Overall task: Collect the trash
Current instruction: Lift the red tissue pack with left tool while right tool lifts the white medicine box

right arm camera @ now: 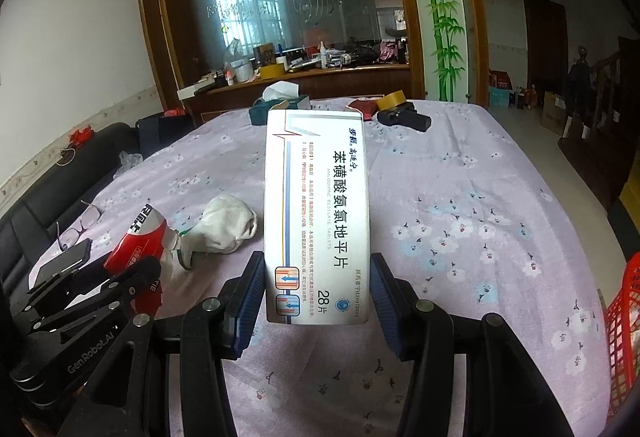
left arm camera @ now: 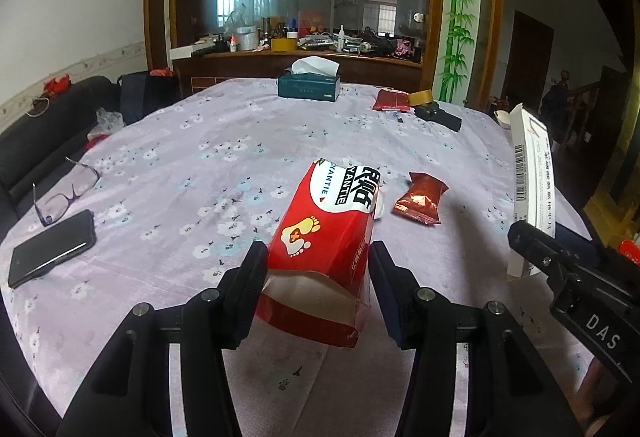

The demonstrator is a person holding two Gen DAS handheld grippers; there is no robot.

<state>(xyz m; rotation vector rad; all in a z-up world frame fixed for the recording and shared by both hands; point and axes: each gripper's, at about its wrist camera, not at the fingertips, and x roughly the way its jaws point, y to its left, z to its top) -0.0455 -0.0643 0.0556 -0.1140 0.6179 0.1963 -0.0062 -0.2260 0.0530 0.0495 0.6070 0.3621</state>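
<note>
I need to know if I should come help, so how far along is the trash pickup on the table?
Nothing looks binned yet from these views. In hand: the left gripper grips the red carton, and the right gripper holds the white medicine box. Left on the tablecloth: a red snack wrapper and a crumpled white wad. A red basket sits at the table's right edge.

Home — cloth-covered table [left arm camera: 200, 141], sofa [left arm camera: 48, 125]
</note>
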